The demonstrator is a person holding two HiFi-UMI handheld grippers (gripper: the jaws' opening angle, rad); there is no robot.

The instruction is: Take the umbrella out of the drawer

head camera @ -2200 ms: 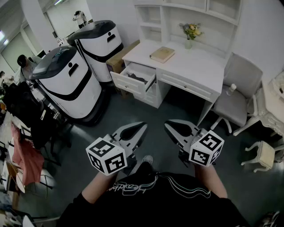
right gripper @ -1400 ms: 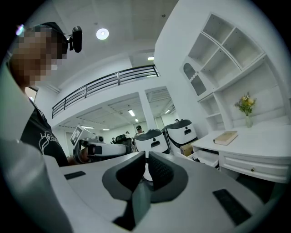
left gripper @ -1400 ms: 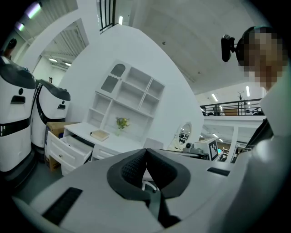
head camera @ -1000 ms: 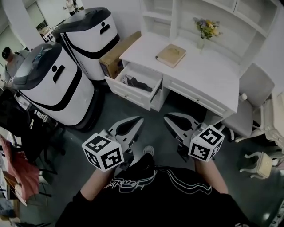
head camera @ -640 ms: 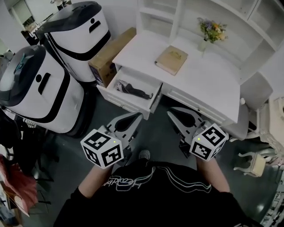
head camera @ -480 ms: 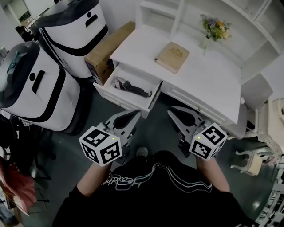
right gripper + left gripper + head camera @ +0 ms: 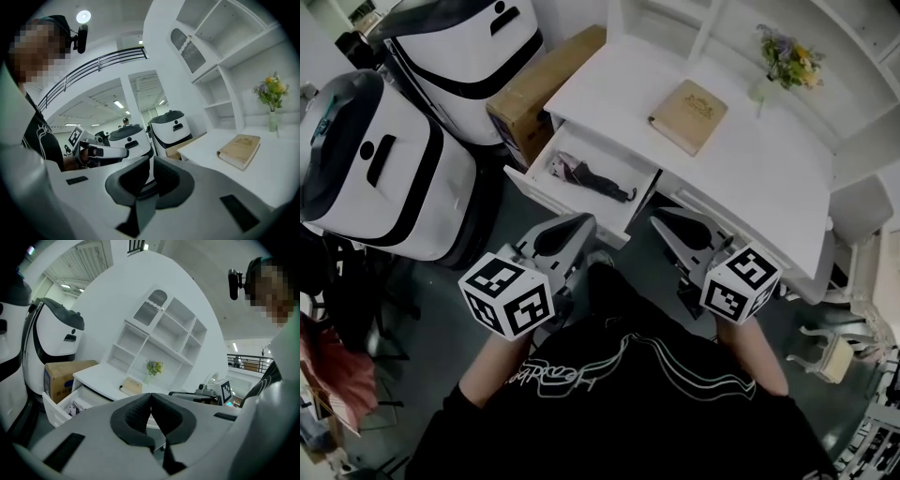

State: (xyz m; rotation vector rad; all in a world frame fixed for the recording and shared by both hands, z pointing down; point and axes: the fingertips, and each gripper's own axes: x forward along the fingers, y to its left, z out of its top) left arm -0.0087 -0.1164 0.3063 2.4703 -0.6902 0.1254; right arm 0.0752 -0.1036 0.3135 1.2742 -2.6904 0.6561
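**Both tools closed, short of the open drawer**

You held the left gripper [image 7: 581, 221] and the right gripper [image 7: 660, 218] side by side, just off the front edge of the drawer [image 7: 570, 210]. Each had its jaws together on nothing. The umbrella [image 7: 598, 178] lay slantwise on the drawer's floor. Its pale patterned end was near the left wall and its dark slim end pointed toward the right wall.

The step in hand looked like the approach. To do it well, you would likely have needed to part one pair of jaws before reaching in. You would then have crossed the umbrella at its thicker middle and lifted it above the front wall before drawing back.

The umbrella was folded and narrow, and its cloth was probably soft enough to give under a pinch. The drawer was shallow, boxy and smooth white, like the desk [image 7: 750, 173] above it. The black pads [image 7: 133, 416] were finely ribbed and curved.
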